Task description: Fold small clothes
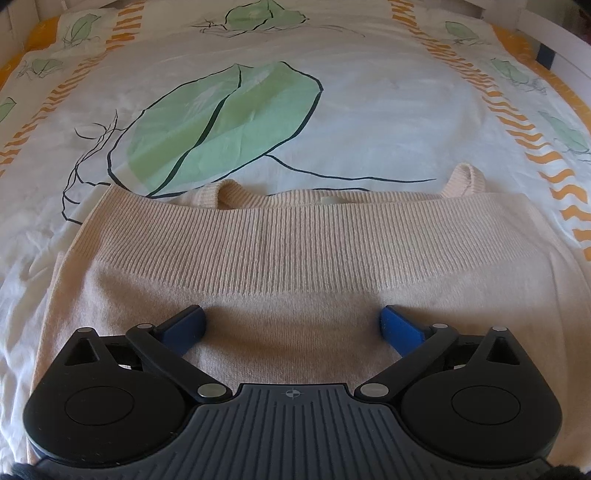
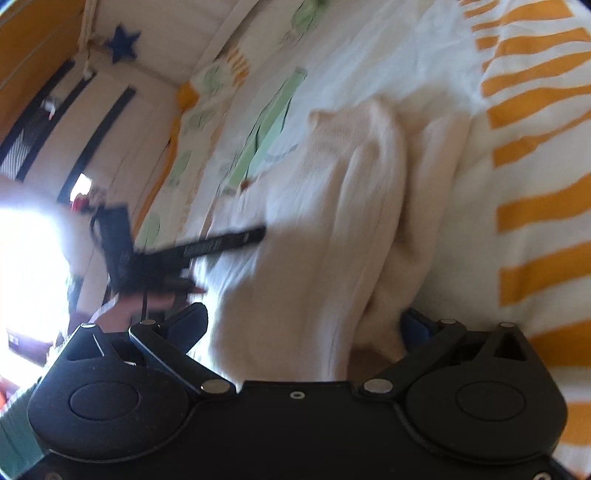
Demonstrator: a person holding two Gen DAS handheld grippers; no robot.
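Observation:
A small beige knit top (image 1: 280,251) lies folded on the bed, its ribbed band across the middle and a strap (image 1: 467,177) at the far right. My left gripper (image 1: 292,325) is open, blue fingers (image 1: 188,325) spread wide just above the near part of the top. In the blurred right wrist view the same top (image 2: 314,229) looks pale and bunched. My right gripper (image 2: 306,332) is open at its near edge, fabric between the fingers. The left gripper (image 2: 221,242) shows as a dark shape over the top.
The bed cover (image 1: 369,110) is white with green leaf prints and orange zigzag stripes (image 1: 517,122). A white bed frame (image 1: 554,33) runs along the far right. In the right wrist view a padded side with a blue star (image 2: 123,44) stands at the far left.

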